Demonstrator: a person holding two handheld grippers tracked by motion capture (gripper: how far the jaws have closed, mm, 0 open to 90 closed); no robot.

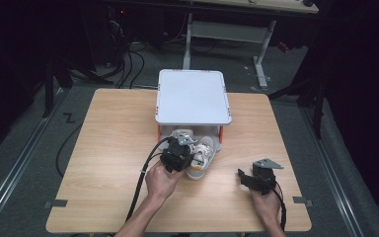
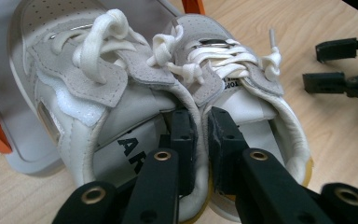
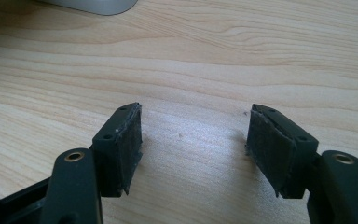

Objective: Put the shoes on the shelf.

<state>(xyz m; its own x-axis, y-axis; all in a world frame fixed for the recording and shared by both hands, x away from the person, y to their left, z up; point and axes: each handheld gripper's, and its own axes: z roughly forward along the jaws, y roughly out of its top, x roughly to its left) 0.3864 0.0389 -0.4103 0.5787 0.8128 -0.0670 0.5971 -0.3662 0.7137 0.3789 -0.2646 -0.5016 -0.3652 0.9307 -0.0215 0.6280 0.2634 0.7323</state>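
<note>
Two white and grey sneakers with white laces stand side by side at the front of a small white rack. In the left gripper view, the left sneaker and the right sneaker touch along their inner sides. My left gripper is shut on both inner collars, one jaw inside each shoe. The high view has this gripper over the heels of the pair. My right gripper rests low over bare wood, open and holding nothing. From above it sits right of the shoes.
The rack has a flat white top, orange legs and a white base plate. The wooden table spreads wide on both sides. A black cable trails from the left gripper. Dark floor and stands surround the table.
</note>
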